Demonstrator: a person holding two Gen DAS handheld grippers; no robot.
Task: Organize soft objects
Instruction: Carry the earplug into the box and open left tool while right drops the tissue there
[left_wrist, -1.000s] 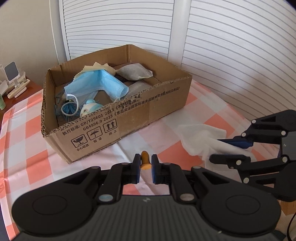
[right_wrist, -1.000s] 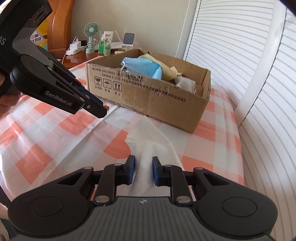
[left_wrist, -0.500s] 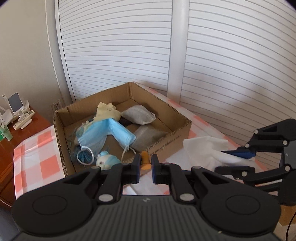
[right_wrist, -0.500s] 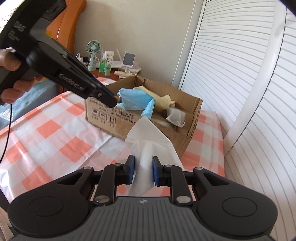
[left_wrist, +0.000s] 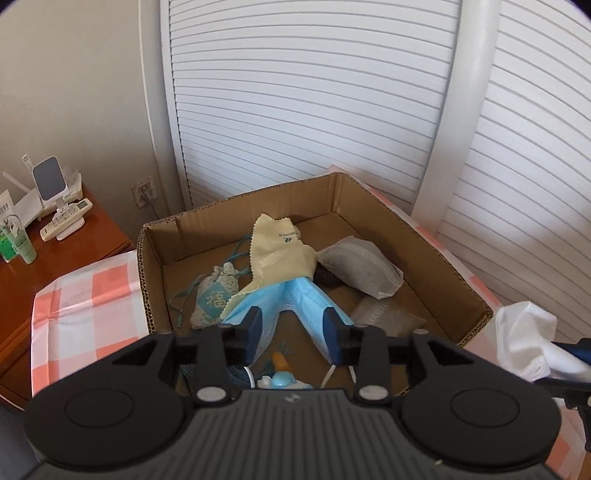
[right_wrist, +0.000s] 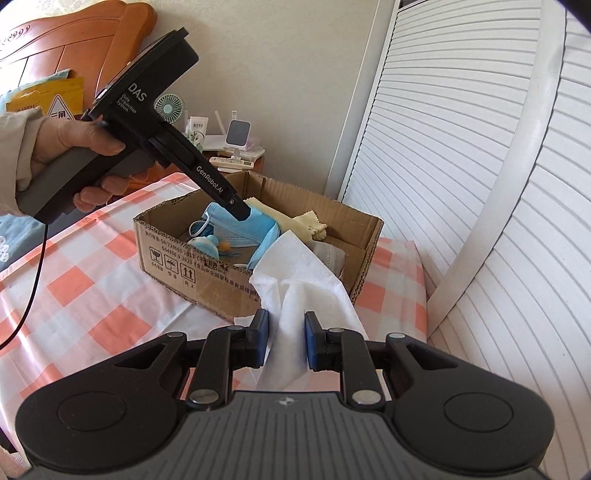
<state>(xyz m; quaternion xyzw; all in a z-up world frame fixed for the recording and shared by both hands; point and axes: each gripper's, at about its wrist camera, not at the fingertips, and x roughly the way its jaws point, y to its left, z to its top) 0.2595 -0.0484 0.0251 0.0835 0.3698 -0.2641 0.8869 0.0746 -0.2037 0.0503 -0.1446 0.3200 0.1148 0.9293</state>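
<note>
My left gripper (left_wrist: 291, 321) hovers over the open cardboard box (left_wrist: 436, 251), its jaws opening with nothing between them. Below it a small orange piece (left_wrist: 279, 360) lies loose in the box beside a light blue toy (left_wrist: 282, 380). The box also holds a blue face mask (left_wrist: 295, 299), a yellow cloth (left_wrist: 280, 247) and grey sachets (left_wrist: 358, 266). My right gripper (right_wrist: 284, 328) is shut on a white tissue (right_wrist: 299, 280), which hangs above the table in front of the box (right_wrist: 192, 266). The left gripper (right_wrist: 242, 212) shows there over the mask (right_wrist: 240, 229).
An orange and white checked cloth (right_wrist: 92, 295) covers the table. White louvred doors (left_wrist: 295, 110) stand close behind the box. A wooden nightstand (left_wrist: 66, 258) at the left carries a remote, a phone stand and a tube. A person's hand (right_wrist: 62, 147) holds the left gripper's handle.
The left gripper rose and travelled from the table in front of the box to above it, then opened; the orange piece it held now lies in the box. The right gripper lifted the tissue.
</note>
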